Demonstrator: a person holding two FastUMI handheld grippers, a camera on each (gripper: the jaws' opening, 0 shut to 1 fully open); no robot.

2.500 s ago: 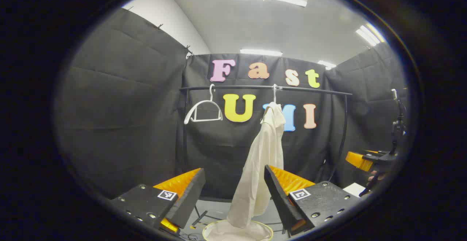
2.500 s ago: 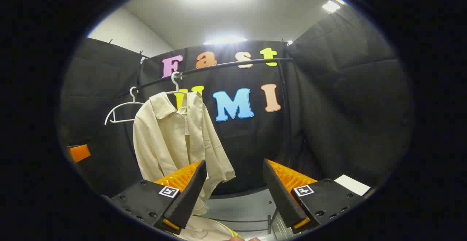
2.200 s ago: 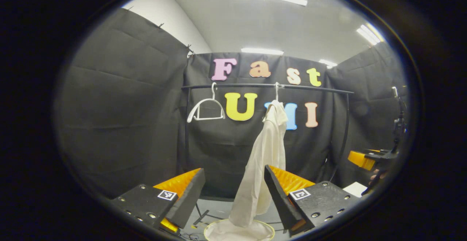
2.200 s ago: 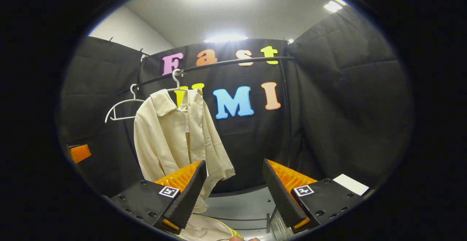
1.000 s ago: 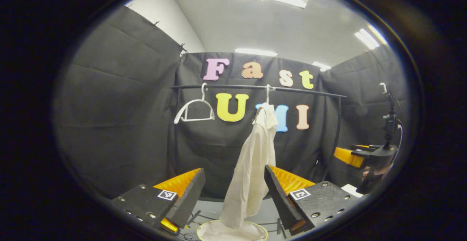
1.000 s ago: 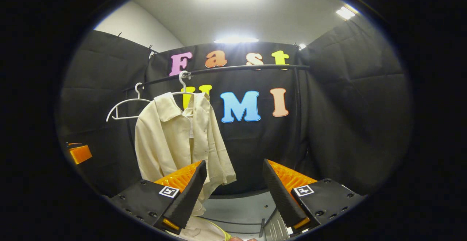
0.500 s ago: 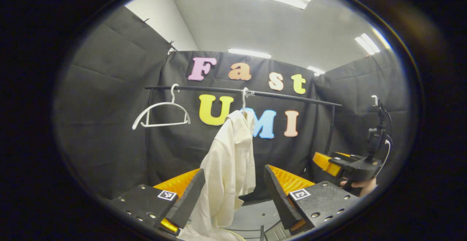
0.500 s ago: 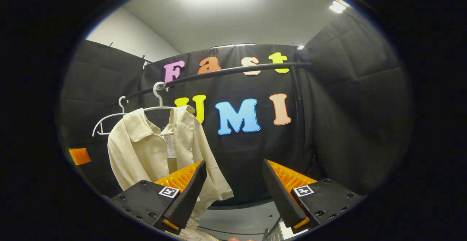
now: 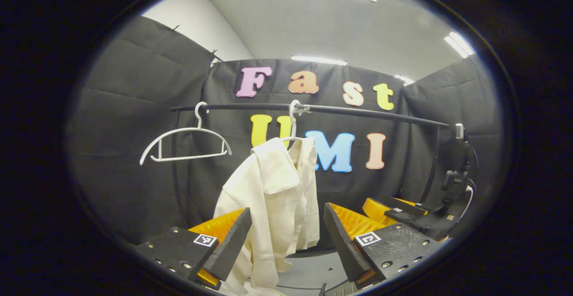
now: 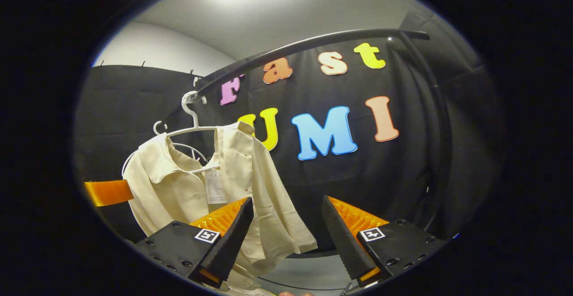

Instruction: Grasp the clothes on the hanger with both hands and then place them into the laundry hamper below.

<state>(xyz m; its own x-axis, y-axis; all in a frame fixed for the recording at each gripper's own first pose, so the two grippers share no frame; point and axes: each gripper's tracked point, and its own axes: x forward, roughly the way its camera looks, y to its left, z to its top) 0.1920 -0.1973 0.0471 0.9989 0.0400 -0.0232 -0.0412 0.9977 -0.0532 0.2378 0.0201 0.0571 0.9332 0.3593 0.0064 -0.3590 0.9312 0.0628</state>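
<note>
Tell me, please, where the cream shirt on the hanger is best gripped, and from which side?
Probably at the two shoulders of the cream shirt, one tongs from each side. It drapes over the white hanger with its front hanging open, so the shoulder folds offer bunched cloth. Both the left tongs and the right tongs are open, short of it.

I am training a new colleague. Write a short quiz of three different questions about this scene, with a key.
1. True or false: both the left gripper and the right gripper are open.
2. How many hangers are on the rail?
A. one
B. two
C. three
3. Fill in: the shirt hangs on a ____.

Key:
1. True; neither touches the shirt.
2. B; the empty hanger and the one bearing the shirt.
3. hanger
</note>
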